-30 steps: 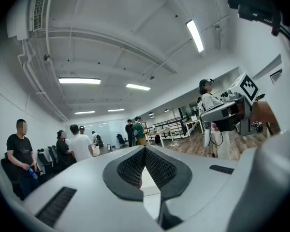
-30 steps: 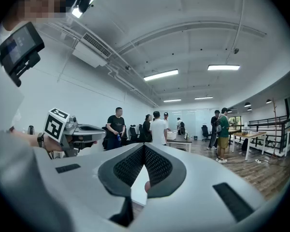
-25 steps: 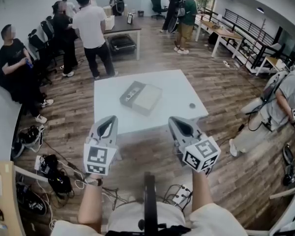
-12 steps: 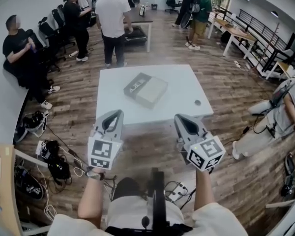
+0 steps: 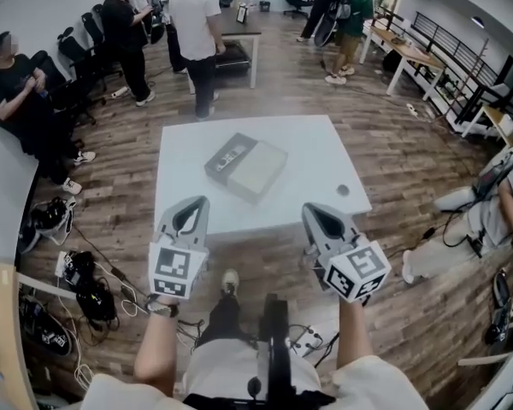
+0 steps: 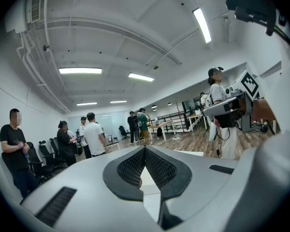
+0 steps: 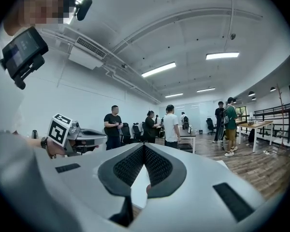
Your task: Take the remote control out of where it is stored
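A flat grey and beige box (image 5: 247,166) lies on the white table (image 5: 308,156) ahead of me. Its darker left part holds a long slim thing (image 5: 229,155), too small to tell whether it is the remote. My left gripper (image 5: 197,202) is held in the air short of the table's near edge, jaws shut and empty. My right gripper (image 5: 312,209) hangs level with it, also shut with nothing in it. In the left gripper view the left gripper (image 6: 145,149) points over the table, jaw tips together. In the right gripper view the right gripper (image 7: 144,146) does the same.
A small dark round thing (image 5: 343,190) lies near the table's right edge. Several people stand or sit at the far left and back. Another person (image 5: 496,203) is at the right. Cables and bags (image 5: 81,280) lie on the wooden floor at my left.
I have stepped closer to the table, and a foot now shows below. Both grippers stay shut, side by side in front of me.
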Available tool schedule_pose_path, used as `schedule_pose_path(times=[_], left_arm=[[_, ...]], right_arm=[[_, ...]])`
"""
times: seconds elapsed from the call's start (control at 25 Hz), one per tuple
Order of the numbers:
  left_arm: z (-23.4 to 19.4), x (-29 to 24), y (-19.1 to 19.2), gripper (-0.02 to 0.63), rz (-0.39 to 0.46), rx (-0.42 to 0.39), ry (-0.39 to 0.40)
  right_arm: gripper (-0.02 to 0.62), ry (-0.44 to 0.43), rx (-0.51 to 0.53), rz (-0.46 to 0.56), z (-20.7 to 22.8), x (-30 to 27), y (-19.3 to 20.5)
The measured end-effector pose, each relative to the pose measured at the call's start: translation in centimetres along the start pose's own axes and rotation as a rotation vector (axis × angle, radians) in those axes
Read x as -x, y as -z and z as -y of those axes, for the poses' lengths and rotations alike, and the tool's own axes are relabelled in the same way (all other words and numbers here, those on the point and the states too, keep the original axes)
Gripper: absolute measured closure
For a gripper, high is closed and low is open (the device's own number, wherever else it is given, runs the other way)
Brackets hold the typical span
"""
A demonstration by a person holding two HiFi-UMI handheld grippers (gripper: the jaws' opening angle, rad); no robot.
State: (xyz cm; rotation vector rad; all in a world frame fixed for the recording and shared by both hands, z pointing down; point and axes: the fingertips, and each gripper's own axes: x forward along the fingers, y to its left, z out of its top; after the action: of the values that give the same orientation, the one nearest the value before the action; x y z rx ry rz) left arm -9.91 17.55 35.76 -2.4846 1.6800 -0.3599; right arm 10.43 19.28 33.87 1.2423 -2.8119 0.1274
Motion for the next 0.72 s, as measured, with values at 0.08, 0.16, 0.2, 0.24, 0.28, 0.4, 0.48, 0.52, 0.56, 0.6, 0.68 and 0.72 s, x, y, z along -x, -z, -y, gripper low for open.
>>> schedule_pose_path(times=[0.08, 0.16, 0.2, 0.24, 0.28, 0.4, 0.48, 0.52, 0.56, 0.6, 0.68, 0.72], left_arm=[[-1.3, -2.4, 0.0, 0.607, 0.001, -0.004, 0.004], [-2.5, -4.8, 0.0, 0.607, 0.001, -0.012, 0.013], [-3.1, -6.0, 0.0, 0.607, 0.003, -0.016, 0.019], [-3.7, -7.2, -0.1, 0.607, 0.004, -0.019, 0.025], [-4.4, -8.5, -0.1, 0.607, 0.004, -0.021, 0.031], [-6.3, -12.0, -0.2, 0.607, -0.004, -0.023, 0.047], [-7.6, -14.0, -0.1, 0.606, -0.010, -0.022, 0.053], [-8.2, -15.0, 0.0, 0.607, -0.014, -0.022, 0.056], [-8.8, -16.0, 0.1, 0.607, -0.018, -0.022, 0.059], [-9.4, -16.9, 0.3, 0.606, -0.023, -0.022, 0.062], [-10.3, -18.5, 0.8, 0.606, -0.036, -0.020, 0.070], [-10.7, -19.3, 1.1, 0.606, -0.042, -0.019, 0.074]], right_arm=[[0.597, 0.006, -0.004, 0.003, 1.6, -1.9, -0.3], [0.597, 0.013, -0.015, 0.016, 3.2, -3.9, -0.9], [0.597, 0.016, -0.016, 0.021, 4.0, -5.0, -1.1], [0.597, 0.015, -0.012, 0.022, 4.7, -6.0, -1.3], [0.597, 0.010, -0.005, 0.020, 5.4, -7.2, -1.5], [0.597, -0.005, 0.003, 0.004, 6.9, -10.3, -1.8], [0.597, 0.000, -0.011, 0.002, 8.1, -12.2, -2.0], [0.597, 0.006, -0.020, 0.002, 8.8, -13.1, -2.0], [0.597, 0.013, -0.030, 0.001, 9.5, -14.0, -2.0], [0.597, 0.019, -0.038, -0.001, 10.0, -14.9, -2.0], [0.597, 0.031, -0.051, -0.010, 11.1, -16.5, -1.7], [0.597, 0.038, -0.055, -0.016, 11.6, -17.2, -1.6]])
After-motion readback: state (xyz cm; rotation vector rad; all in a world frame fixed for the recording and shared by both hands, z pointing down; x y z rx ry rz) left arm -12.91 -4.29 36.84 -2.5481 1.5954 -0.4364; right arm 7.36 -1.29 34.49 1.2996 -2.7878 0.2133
